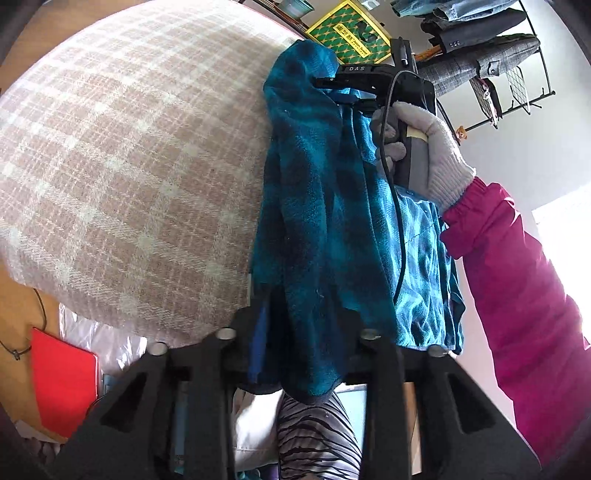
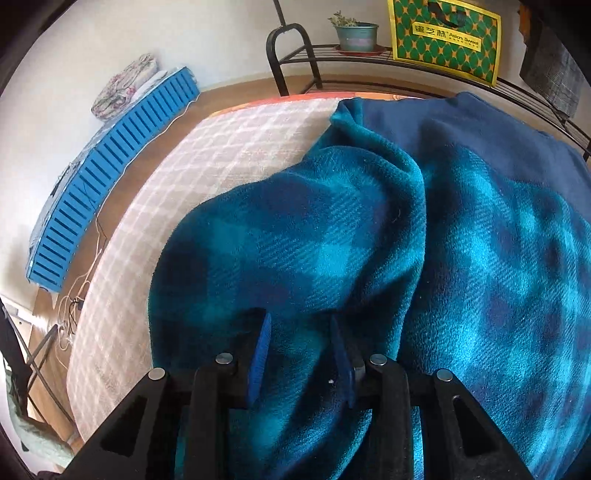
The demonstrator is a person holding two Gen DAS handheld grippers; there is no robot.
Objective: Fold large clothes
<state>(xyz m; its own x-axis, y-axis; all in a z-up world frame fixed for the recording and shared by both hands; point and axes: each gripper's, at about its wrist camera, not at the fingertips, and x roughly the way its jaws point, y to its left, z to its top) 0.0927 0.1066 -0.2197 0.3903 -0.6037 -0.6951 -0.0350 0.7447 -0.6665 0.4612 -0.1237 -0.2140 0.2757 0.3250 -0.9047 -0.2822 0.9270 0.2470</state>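
Observation:
A teal and dark-blue checked fleece garment [image 1: 317,206] hangs stretched between my two grippers above a bed with a pink and white checked cover [image 1: 129,166]. My left gripper [image 1: 295,332] is shut on a bunch of the fleece, which drapes over its fingers. In the left wrist view my right gripper [image 1: 343,88] is held by a grey-gloved hand [image 1: 436,155] and grips the far end of the cloth. In the right wrist view my right gripper [image 2: 301,350] is shut on a fold of the fleece garment [image 2: 369,229], which spreads over the bed cover [image 2: 221,155].
A black metal rack [image 2: 406,59] behind the bed holds a potted plant [image 2: 356,35] and a green and yellow bag [image 2: 443,37]. Clothes hang on a rack [image 1: 491,59]. A blue slatted panel [image 2: 110,166] leans by the wall. A red folder [image 1: 62,380] lies on the floor.

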